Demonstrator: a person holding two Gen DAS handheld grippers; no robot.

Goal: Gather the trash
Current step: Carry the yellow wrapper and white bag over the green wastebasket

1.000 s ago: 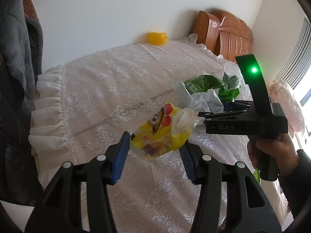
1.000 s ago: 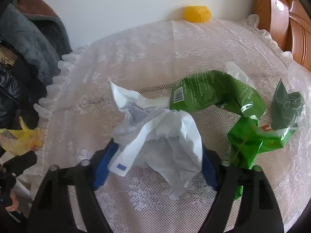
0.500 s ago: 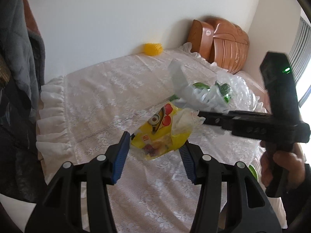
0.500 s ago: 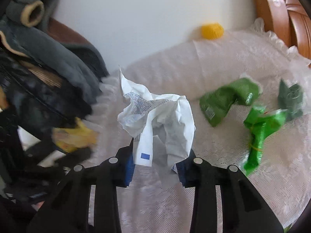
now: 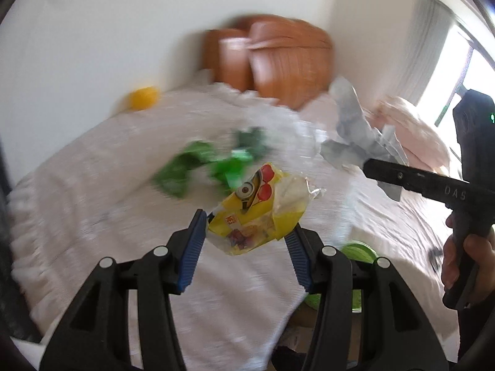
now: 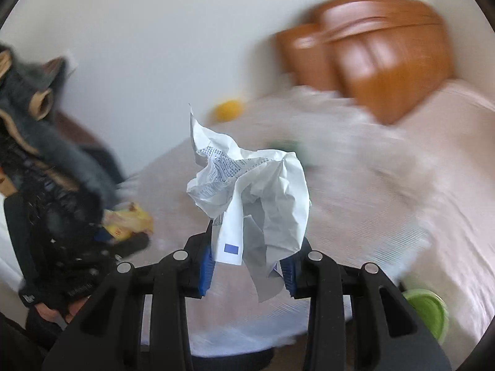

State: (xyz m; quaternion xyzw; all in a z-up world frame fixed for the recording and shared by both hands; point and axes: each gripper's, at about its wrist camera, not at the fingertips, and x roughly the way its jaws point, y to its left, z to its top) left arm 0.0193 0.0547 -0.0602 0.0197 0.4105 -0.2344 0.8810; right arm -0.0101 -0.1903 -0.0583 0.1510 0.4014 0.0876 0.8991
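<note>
My left gripper [image 5: 246,241] pinches a yellow cartoon snack wrapper [image 5: 256,213] between its blue pads, lifted above the lace-covered table [image 5: 92,185]; my right gripper [image 6: 247,262] clamps a crumpled white paper [image 6: 256,191]. Only the left view shows the green wrappers [image 5: 210,167] left on the table and my hand [image 5: 464,262] on the right handle. Only the right view shows dark coats [image 6: 40,154] hanging beside it.

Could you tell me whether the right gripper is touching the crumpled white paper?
Touching. The right wrist view shows the right gripper with both blue pads pressed against the crumpled white paper, which hangs lifted clear of the lace tablecloth.
</note>
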